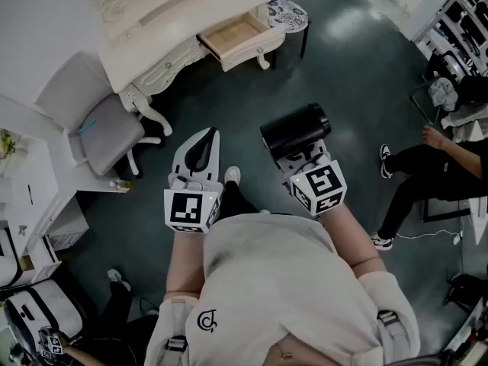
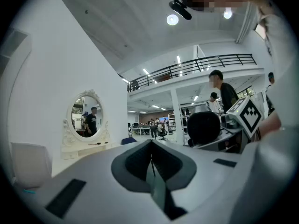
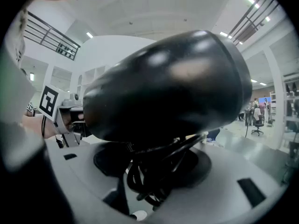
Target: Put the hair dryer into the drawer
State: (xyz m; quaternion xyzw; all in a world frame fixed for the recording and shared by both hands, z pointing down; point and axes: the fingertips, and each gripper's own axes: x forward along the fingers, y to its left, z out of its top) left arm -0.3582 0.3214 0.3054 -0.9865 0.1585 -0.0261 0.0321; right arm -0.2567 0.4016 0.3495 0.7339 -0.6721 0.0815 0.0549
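Head view: the person stands on the dark floor (image 1: 335,67) with both grippers held out in front of the body. The right gripper (image 1: 308,161) is clamped on the hair dryer (image 1: 296,131). The right gripper view shows its black barrel (image 3: 173,83) lying across the top of the jaws, with the handle and a bundle of black cord (image 3: 149,181) pinched between them. The left gripper (image 1: 202,149) carries nothing. In the left gripper view its jaws (image 2: 151,164) are pressed together along one seam, with no object between them. The two grippers sit side by side and apart, and the hair dryer lies at 3 o'clock of the left gripper. The drawer (image 1: 236,36) stands pulled out of the white dressing table (image 1: 152,33) at 12 o'clock of the grippers, well apart from them, and its wooden interior is exposed. The hair dryer is therefore in the air over the floor, not at the drawer. A grey chair (image 1: 107,132) stands at 9 o'clock of the left gripper, beside the table's leg. A patterned stool (image 1: 288,14) sits at 3 o'clock of the drawer, just beside it. A seated person (image 1: 427,170) is at 3 o'clock of the right gripper, well apart. The table's oval mirror (image 2: 87,116) shows in the left gripper view at 10 o'clock of the jaws.
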